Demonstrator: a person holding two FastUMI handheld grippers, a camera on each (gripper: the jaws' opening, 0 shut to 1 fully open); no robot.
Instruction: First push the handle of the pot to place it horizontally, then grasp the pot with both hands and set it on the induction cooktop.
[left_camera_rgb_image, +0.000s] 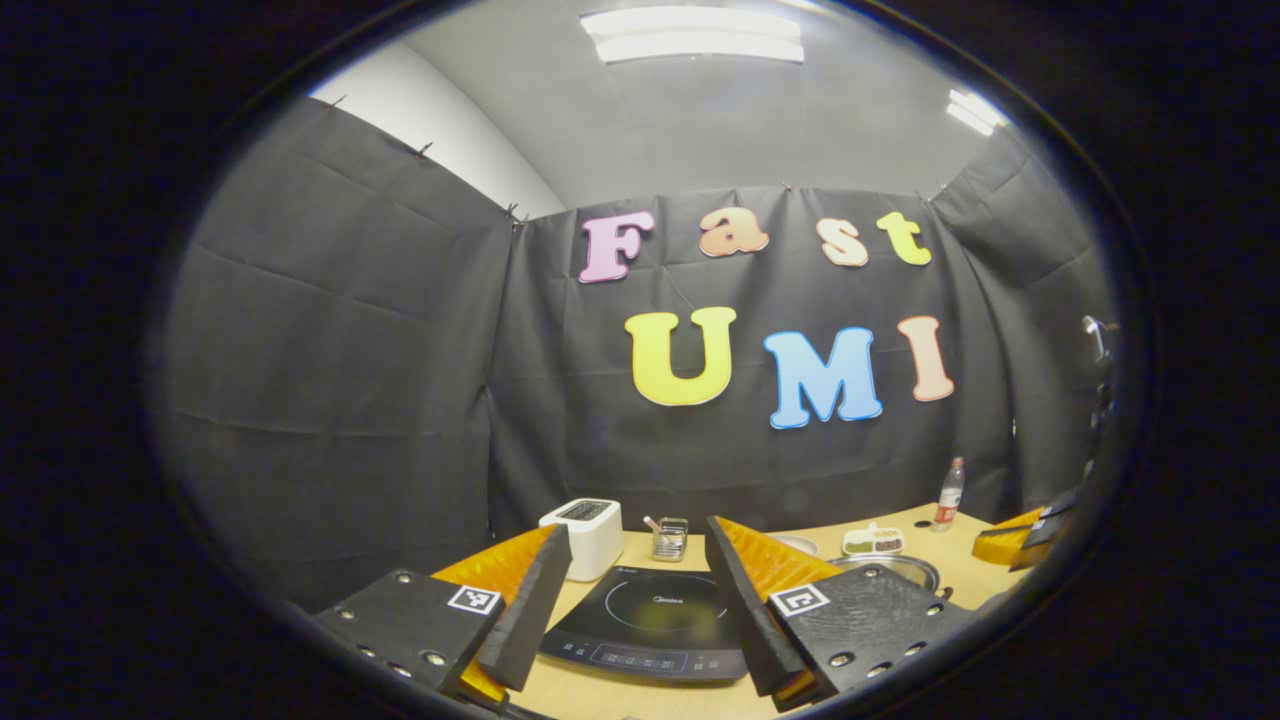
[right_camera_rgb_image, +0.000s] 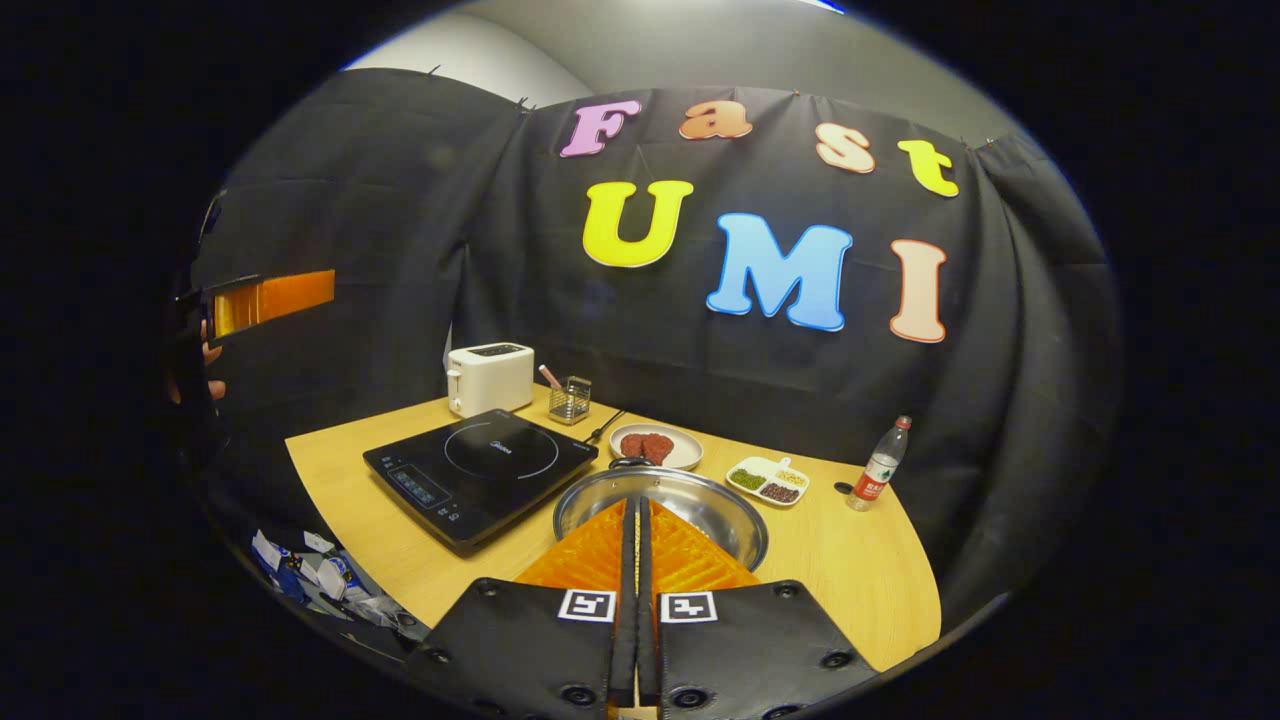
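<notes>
Right gripper view: the right gripper (right_camera_rgb_image: 637, 520) is clenched, its two fingers pressed flat together with nothing between them. Their tips lie over the near rim of the pot (right_camera_rgb_image: 700, 505), a shallow steel pan standing on the wooden table (right_camera_rgb_image: 860, 570) at 12 o'clock from the gripper. The pot's handle (right_camera_rgb_image: 630, 462) shows as a small dark stub at its far rim; its exact lie cannot be told. Whether the fingertips touch the pot or hang above it cannot be told.

The induction cooktop (right_camera_rgb_image: 480, 465) lies at 10 o'clock from the pot, just beside it, bare on top. Beyond it stand a white toaster (right_camera_rgb_image: 490, 377) and a small wire holder (right_camera_rgb_image: 570, 400). A plate of red food (right_camera_rgb_image: 655, 446) sits at 12 o'clock from the pot, a divided dish (right_camera_rgb_image: 767, 480) at 1 o'clock, and a bottle (right_camera_rgb_image: 878, 478) at 2 o'clock. The left gripper (right_camera_rgb_image: 270, 300) shows at the far left edge, raised well above the table, with a hand (right_camera_rgb_image: 205, 372) below it.

Left gripper view: the left gripper (left_camera_rgb_image: 635, 575) is released, fingers spread wide and empty. The cooktop (left_camera_rgb_image: 650, 620) lies between them (lower down, on the table), and the pot (left_camera_rgb_image: 895, 568) sits at 3 o'clock, behind the right-hand finger and well apart from the tips. The right gripper (left_camera_rgb_image: 1025, 540) shows at the far right edge.
</notes>
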